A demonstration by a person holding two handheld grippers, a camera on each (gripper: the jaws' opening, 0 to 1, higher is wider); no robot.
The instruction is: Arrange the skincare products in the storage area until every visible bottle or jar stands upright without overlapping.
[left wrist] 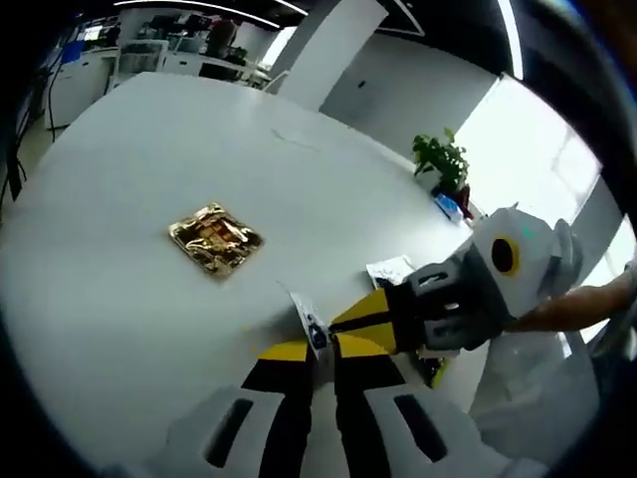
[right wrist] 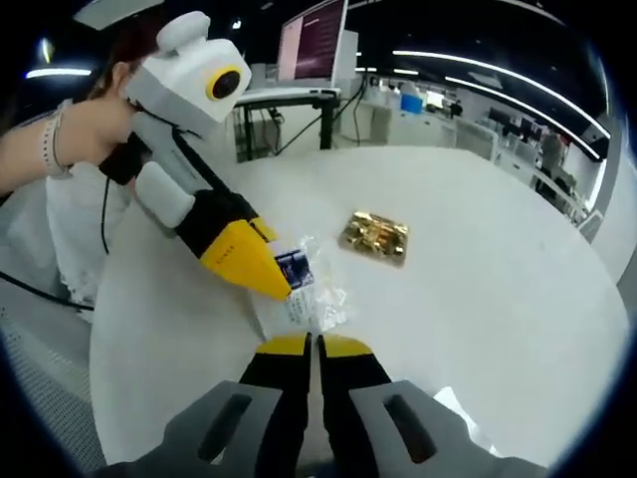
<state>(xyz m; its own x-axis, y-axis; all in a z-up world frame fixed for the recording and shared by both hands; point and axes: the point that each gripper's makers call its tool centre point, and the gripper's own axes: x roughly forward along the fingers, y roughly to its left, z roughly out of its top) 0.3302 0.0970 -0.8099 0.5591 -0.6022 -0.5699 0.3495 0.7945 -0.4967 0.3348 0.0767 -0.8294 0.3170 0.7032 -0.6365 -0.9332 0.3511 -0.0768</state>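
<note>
Left gripper [left wrist: 320, 351]: yellow-tipped jaws pressed together on the packet's lower end; in the right gripper view it comes in from the left [right wrist: 282, 282], tips at the packet's dark label.
Right gripper [right wrist: 314, 345]: jaws closed on the packet's bottom edge; in the left gripper view it enters from the right [left wrist: 343, 321], tips against the packet.
Packet [right wrist: 311, 284]: small clear crinkled sachet with a dark blue label, held between both grippers above the table; in the left gripper view [left wrist: 310, 325] it shows as a thin upright strip.
Gold tray [left wrist: 215, 238]: shiny gold-foil item lying flat on the table, well apart from the grippers; also seen beyond the packet [right wrist: 375, 237].
Table [left wrist: 149, 149]: large, white, round.
Plant [left wrist: 442, 159]: potted, at the table's far edge.
Person: hand [right wrist: 95, 139] and wristband behind the left gripper.
</note>
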